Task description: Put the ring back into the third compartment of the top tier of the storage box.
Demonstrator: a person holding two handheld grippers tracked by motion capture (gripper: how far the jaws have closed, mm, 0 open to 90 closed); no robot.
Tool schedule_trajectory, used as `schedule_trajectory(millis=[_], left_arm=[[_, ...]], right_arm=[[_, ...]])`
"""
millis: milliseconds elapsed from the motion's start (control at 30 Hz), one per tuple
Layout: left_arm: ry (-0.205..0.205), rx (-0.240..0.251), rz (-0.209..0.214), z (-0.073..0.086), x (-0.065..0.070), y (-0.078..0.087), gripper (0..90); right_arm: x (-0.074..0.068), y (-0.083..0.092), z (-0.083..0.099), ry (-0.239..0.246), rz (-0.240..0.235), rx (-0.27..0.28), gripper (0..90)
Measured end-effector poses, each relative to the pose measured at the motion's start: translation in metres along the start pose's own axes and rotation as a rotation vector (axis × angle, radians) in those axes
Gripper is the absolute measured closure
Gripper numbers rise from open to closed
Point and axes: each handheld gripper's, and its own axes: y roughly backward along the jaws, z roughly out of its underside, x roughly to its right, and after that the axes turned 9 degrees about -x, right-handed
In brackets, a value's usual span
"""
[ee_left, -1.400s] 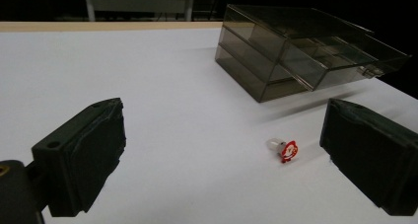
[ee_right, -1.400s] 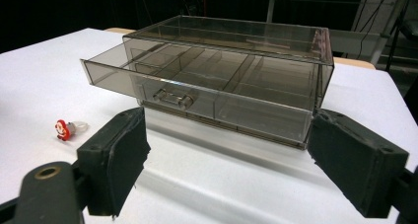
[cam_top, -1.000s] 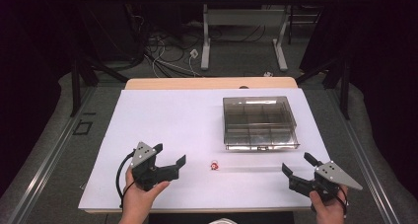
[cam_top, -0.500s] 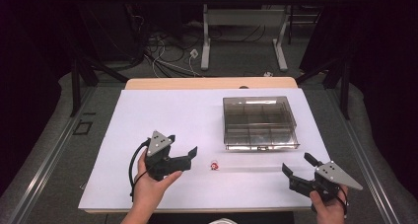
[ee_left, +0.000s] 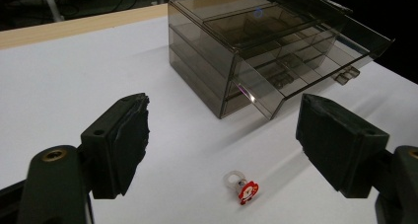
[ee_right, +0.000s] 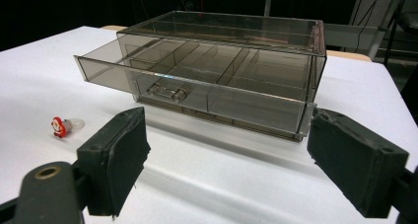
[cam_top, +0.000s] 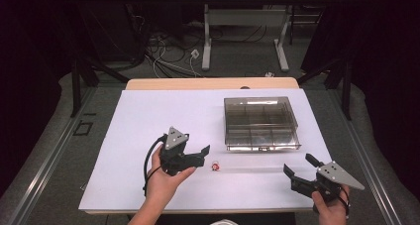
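Jaws apart and gripping nothing, the left gripper point(cam_top: 204, 154) has just been narrowing as it hovers just short of a small red-and-clear ring point(cam_top: 216, 166) lying on the white table point(cam_top: 148, 116) — the right gripper point(cam_top: 297, 171) waits wide open near the front edge. Beyond stands a smoky plastic drawer box point(cam_top: 260, 122), drawer pulled out.
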Motion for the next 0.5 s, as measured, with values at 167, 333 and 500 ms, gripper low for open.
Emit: schedule_trajectory(millis=[167,333,500], left_arm=[[0.014,-0.011,0.004,-0.003,0.002,-0.006,20.4],[0.019,-0.026,0.015,-0.007,0.004,-0.011,20.5],[0.022,-0.069,0.031,-0.009,0.008,-0.018,23.7]], right_arm=[[0.0,0.0,0.0,-0.001,-0.002,-0.008,15.0],[0.001,-0.001,0.0,0.002,-0.008,-0.003,15.0],[0.001,-0.001,0.0,0.0,-0.013,-0.006,15.0]])
